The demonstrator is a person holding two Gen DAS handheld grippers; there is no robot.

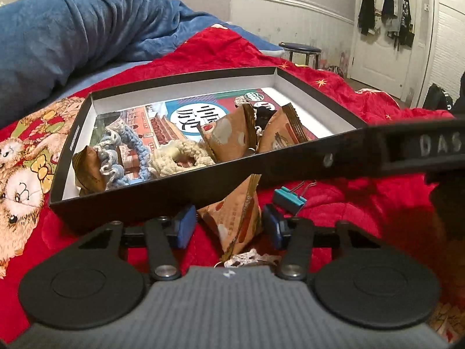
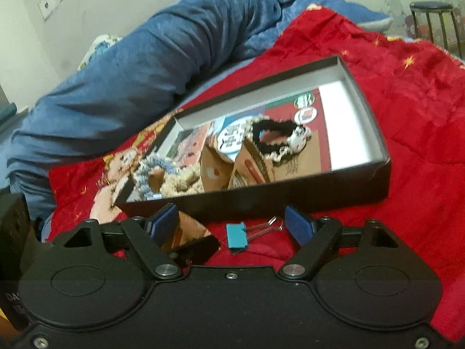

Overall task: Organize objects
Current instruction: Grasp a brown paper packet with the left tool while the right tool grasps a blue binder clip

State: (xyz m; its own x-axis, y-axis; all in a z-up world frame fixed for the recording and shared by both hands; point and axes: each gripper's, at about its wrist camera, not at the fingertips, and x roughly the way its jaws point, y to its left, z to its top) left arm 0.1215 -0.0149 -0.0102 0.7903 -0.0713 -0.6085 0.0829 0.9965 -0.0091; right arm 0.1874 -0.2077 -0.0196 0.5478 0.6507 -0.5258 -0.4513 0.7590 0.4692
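A black shallow box (image 1: 162,192) (image 2: 290,195) lies on the red bedspread. It holds brown snack packets (image 1: 229,136), a blue crocheted ring (image 1: 128,157), a cream crocheted ring (image 1: 177,157), a black-and-cream one (image 2: 276,136) and a printed booklet (image 1: 209,104). My left gripper (image 1: 229,226) is open around a brown snack packet (image 1: 238,221) lying in front of the box; the pads are not pressing it. My right gripper (image 2: 232,226) is open and empty above a teal binder clip (image 2: 237,237), also seen in the left wrist view (image 1: 289,199). A white crocheted piece (image 1: 247,260) lies below the packet.
A rolled blue blanket (image 1: 72,29) (image 2: 145,67) lies behind the box. The red bedspread (image 1: 377,197) has a bear print (image 1: 20,180) at the left. A stool (image 1: 300,49) and a door with hanging clothes (image 1: 383,29) stand beyond the bed. The right gripper's body (image 1: 407,148) crosses the left view.
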